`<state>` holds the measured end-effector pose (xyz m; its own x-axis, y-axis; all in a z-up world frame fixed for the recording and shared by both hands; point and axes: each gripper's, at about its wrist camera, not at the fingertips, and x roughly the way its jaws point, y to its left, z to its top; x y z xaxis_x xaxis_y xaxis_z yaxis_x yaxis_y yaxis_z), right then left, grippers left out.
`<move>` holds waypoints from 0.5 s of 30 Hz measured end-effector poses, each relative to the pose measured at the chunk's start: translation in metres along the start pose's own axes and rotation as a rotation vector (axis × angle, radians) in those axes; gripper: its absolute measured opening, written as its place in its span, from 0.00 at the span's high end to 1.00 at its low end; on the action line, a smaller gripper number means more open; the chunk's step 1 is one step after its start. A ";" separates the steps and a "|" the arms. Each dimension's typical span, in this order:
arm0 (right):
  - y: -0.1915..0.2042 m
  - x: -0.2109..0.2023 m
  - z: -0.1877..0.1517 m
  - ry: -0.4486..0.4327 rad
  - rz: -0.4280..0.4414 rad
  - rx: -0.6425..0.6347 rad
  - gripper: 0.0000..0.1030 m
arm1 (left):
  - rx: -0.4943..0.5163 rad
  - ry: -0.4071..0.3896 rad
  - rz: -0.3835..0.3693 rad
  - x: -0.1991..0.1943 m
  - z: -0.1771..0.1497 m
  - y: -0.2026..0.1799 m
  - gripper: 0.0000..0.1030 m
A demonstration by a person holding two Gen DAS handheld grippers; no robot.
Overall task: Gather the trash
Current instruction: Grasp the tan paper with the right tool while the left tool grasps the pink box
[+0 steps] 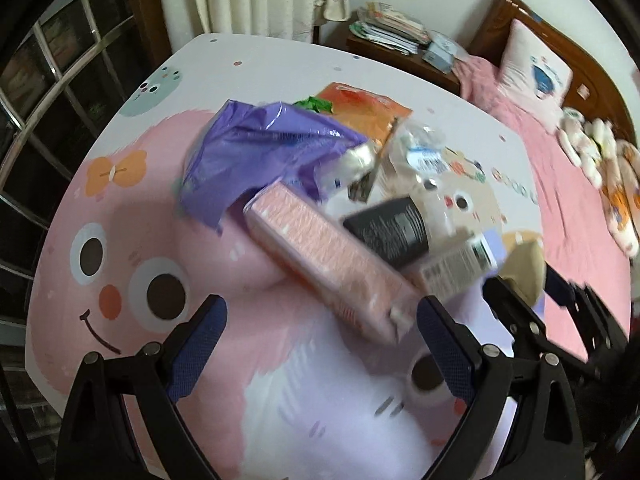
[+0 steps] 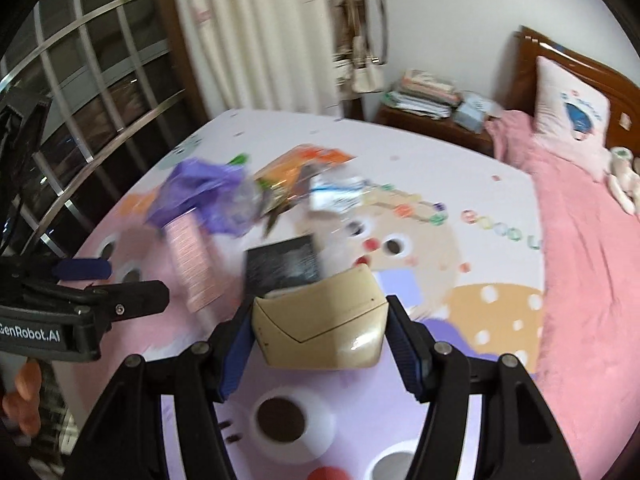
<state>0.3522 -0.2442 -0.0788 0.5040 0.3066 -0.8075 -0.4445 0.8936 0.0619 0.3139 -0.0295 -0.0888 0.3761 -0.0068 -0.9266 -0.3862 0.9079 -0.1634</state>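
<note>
A heap of trash lies on the cartoon-print table (image 1: 160,208): a purple plastic bag (image 1: 256,152), an orange packet (image 1: 360,108), a long pink carton (image 1: 324,256), a black tube (image 1: 388,232), a crumpled clear bottle (image 1: 420,152) and a small barcoded box (image 1: 456,268). My left gripper (image 1: 322,308) hangs open over the table in front of the heap, the pink carton's near end just by its right finger. My right gripper (image 2: 319,312) is shut on a beige box (image 2: 320,324), held above the table. That box (image 1: 524,268) also shows at the right of the left wrist view.
A pink bed (image 2: 580,260) with a pillow runs along the table's right side. A wooden nightstand (image 2: 432,120) stacked with books stands behind. A barred window (image 2: 100,80) and a curtain (image 2: 248,40) lie to the left and back. A hand (image 2: 22,396) holds the left gripper.
</note>
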 end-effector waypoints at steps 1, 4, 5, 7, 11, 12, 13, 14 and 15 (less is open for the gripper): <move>-0.004 0.002 0.001 0.000 -0.011 0.008 0.39 | -0.017 0.003 0.011 0.005 0.004 -0.003 0.08; -0.011 0.006 0.001 0.008 -0.022 0.028 0.39 | -0.048 0.021 0.059 0.019 0.012 -0.009 0.08; -0.012 0.008 0.001 0.011 -0.024 0.031 0.39 | -0.056 0.026 0.074 0.023 0.013 -0.010 0.08; -0.014 0.009 -0.001 0.015 -0.027 0.035 0.39 | -0.072 0.043 0.111 0.034 0.015 -0.013 0.08; -0.016 0.011 -0.009 0.029 -0.022 0.038 0.39 | -0.082 0.061 0.154 0.050 0.016 -0.018 0.08; -0.016 0.012 -0.010 0.034 -0.020 0.039 0.39 | -0.083 0.069 0.163 0.054 0.015 -0.019 0.08; -0.016 0.012 -0.012 0.038 -0.017 0.041 0.39 | -0.088 0.081 0.173 0.059 0.014 -0.018 0.08; -0.016 0.012 -0.013 0.042 -0.012 0.042 0.39 | -0.096 0.085 0.170 0.061 0.013 -0.017 0.08; -0.016 0.012 -0.015 0.044 -0.010 0.043 0.39 | -0.102 0.086 0.164 0.062 0.012 -0.016 0.08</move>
<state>0.3546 -0.2596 -0.0983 0.4746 0.2833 -0.8334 -0.4067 0.9102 0.0778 0.3534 -0.0400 -0.1397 0.2299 0.0977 -0.9683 -0.5211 0.8527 -0.0377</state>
